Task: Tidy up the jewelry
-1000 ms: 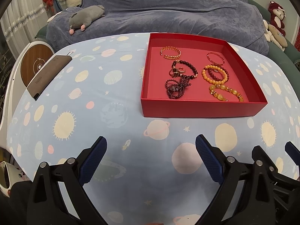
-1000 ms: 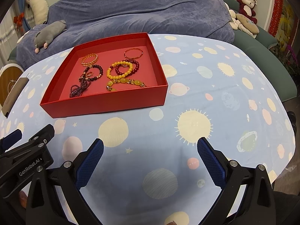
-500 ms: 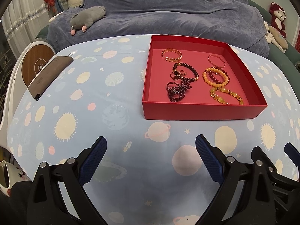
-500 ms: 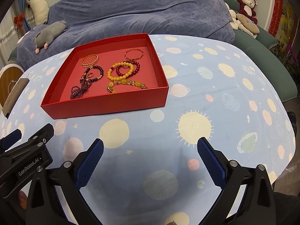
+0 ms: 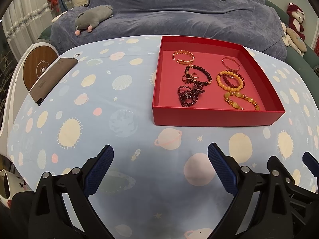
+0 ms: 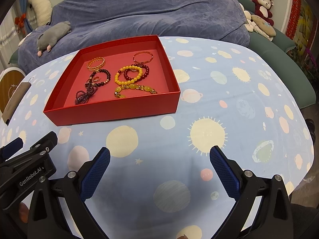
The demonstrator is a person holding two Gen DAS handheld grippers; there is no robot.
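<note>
A shallow red box [image 5: 217,117] [image 6: 111,114] rests on a table with a planet-print cloth. Inside lie several bracelets: a gold chain bangle [image 5: 183,57] [image 6: 95,63], a thin pink bangle [image 5: 230,64] [image 6: 143,58], a dark bead bracelet with small rings [image 5: 196,76] [image 6: 99,77], a heap of dark red beads [image 5: 187,96] [image 6: 84,95], a yellow bead bracelet [image 5: 230,82] [image 6: 127,75] and an amber stone bracelet [image 5: 241,99] [image 6: 135,89]. My left gripper [image 5: 160,167] and right gripper [image 6: 159,168] both hang open and empty over the cloth, short of the box.
A brown phone-like case [image 5: 52,79] [image 6: 16,99] lies at the table's left edge beside a round wooden device [image 5: 37,67]. Behind the table a sofa under a blue blanket [image 5: 179,12] carries a grey plush [image 5: 92,19] and other soft toys [image 6: 263,6].
Both views have pulled back and lifted slightly, so the red box sits a little farther away. Both grippers stay open; nothing in the box has moved.
</note>
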